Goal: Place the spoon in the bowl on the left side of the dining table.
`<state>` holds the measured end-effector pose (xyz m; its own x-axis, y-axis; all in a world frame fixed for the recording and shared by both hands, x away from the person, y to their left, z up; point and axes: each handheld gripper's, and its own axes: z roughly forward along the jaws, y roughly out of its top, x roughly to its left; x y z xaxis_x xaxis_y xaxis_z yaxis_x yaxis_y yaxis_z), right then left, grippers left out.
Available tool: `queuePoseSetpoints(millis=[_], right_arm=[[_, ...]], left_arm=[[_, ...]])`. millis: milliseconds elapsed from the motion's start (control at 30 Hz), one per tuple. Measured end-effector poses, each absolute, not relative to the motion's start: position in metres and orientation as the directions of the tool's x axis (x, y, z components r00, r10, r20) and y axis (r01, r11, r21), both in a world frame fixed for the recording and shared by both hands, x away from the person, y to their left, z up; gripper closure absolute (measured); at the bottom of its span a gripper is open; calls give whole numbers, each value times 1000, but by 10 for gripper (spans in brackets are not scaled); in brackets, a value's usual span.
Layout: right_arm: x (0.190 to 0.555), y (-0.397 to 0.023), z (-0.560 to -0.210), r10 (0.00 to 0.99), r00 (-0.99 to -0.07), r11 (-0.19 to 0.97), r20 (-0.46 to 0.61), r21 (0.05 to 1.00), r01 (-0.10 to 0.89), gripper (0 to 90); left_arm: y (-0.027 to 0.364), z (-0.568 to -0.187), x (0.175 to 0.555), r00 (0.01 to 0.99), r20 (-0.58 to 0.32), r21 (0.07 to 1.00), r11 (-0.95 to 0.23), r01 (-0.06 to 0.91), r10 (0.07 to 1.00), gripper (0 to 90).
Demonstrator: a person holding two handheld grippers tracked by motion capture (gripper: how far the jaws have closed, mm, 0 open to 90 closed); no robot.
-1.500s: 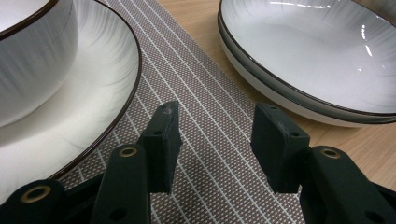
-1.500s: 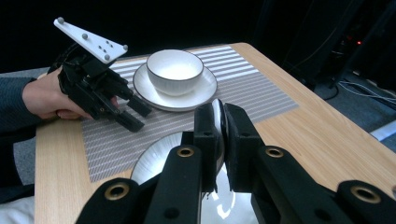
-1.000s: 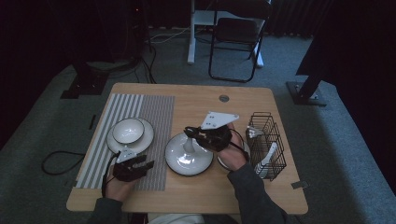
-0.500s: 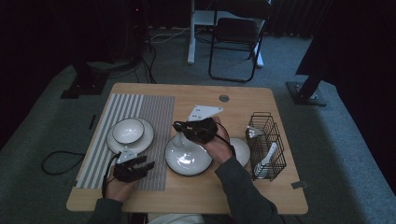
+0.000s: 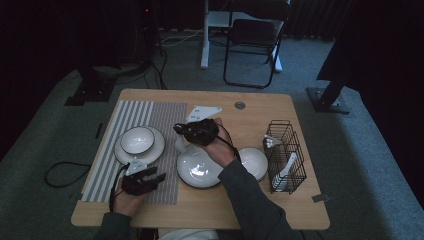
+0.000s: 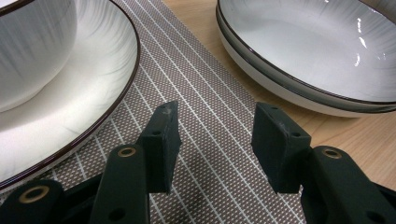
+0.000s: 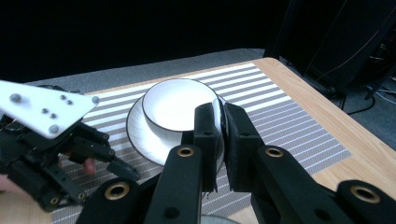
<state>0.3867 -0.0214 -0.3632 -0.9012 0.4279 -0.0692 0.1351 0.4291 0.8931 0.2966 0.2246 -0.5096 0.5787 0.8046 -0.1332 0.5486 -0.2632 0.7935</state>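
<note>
- a bowl (image 5: 137, 140) sits on a plate (image 5: 155, 147), on the mat (image 5: 150, 117) at the table's (image 5: 260, 210) left;
- a big plate (image 5: 197, 170) lies just right of the mat;
- a small plate (image 5: 252, 162) lies between it and the wire basket (image 5: 286, 156).

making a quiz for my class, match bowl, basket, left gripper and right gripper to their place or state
1 bowl
2 basket
3 left gripper
4 right gripper

a open, over the mat
b on the table's right side
c on a plate
d shut on a spoon

Pairs: 1-c, 2-b, 3-a, 4-d
</note>
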Motion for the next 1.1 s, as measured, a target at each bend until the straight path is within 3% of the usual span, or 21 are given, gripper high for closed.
queuePoseSetpoints(millis=[1100], right_arm=[[425,67,-365,378,-920,495,-99,862,111,843]], left_arm=[[224,-512,297,585,-140,793,-264,549,799,522]])
